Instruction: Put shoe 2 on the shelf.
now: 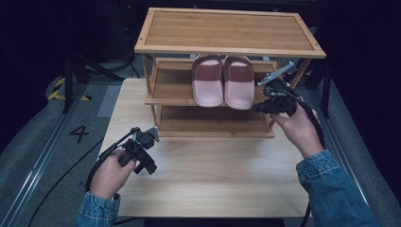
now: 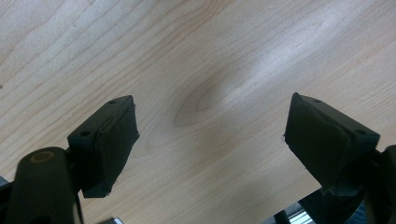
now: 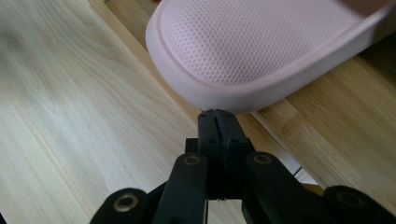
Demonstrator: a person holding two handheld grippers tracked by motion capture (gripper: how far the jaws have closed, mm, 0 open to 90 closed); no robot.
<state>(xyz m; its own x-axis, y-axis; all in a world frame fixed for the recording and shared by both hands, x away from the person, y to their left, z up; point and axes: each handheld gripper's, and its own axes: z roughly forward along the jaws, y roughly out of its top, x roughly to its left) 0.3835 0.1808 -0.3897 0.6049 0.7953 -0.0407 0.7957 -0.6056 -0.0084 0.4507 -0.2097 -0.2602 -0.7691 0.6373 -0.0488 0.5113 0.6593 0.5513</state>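
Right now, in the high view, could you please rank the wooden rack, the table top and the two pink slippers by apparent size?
1. table top
2. wooden rack
3. left slipper and right slipper: they look alike.

A pale wooden surface (image 1: pixel 208 179) stands in a dark room, lit from above. On its far part sits a bamboo shelf rack (image 1: pixel 227 28) with three tiers. Grey carpet (image 1: pixel 28 151) covers the floor on either side. At the left runs a metal rail (image 1: pixel 45 156), beside it a painted "4" (image 1: pixel 79 133) and yellow-black tape (image 1: pixel 59 90). Black stand legs (image 1: pixel 68 85) rise behind.
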